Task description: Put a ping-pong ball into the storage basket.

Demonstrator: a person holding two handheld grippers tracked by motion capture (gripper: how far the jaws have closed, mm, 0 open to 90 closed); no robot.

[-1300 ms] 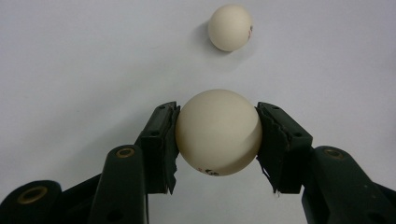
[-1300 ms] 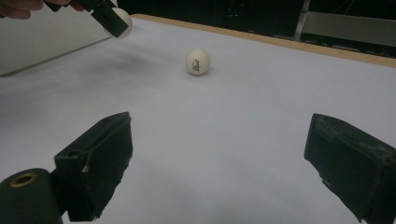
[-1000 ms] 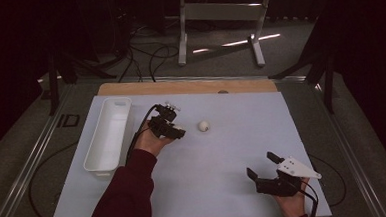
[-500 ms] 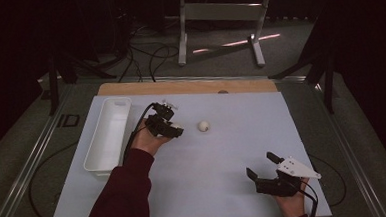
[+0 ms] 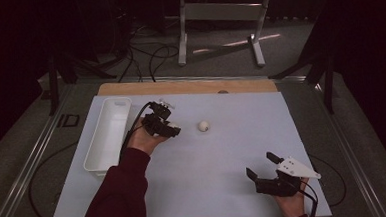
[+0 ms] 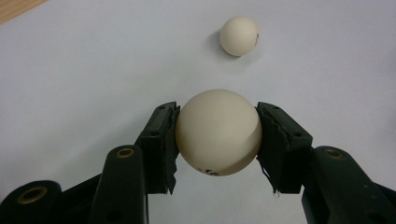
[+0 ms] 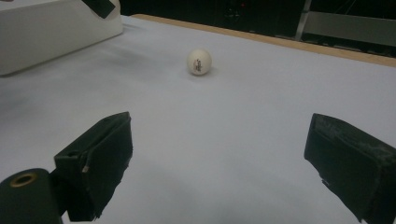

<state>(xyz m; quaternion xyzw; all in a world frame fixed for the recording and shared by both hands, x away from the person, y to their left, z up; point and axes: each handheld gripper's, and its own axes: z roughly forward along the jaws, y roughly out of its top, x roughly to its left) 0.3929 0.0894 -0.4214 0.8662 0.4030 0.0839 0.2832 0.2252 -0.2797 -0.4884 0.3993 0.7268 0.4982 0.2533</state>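
In the high view the left tool (image 5: 168, 129) hides most of the ball it carries; just a pale edge shows at the jaw tips. The left gripper view makes it plain: the held ball (image 6: 218, 132) is clamped between the two black pads, one pad pressing on each side, with a small dark print on its underside too cut off to read. The room behind the table (image 5: 233, 151) is dark, and the stand and cables there are hard to make out.

A second ball (image 5: 203, 126) lies loose on the white table just right of the left tool, apart from it. A long white tray (image 5: 94, 156) stands along the left side, its near end partly covered by the red sleeve (image 5: 120, 192). A strip of wooden board (image 5: 190, 87) shows at the far edge.

The left hand (image 5: 143, 138) reaches out from the near edge to the middle left of the table, the tool pointing right toward the loose ball. The right tool (image 5: 262, 165) rests at the near right, well apart from both balls, its jaws spread wide with nothing between them.
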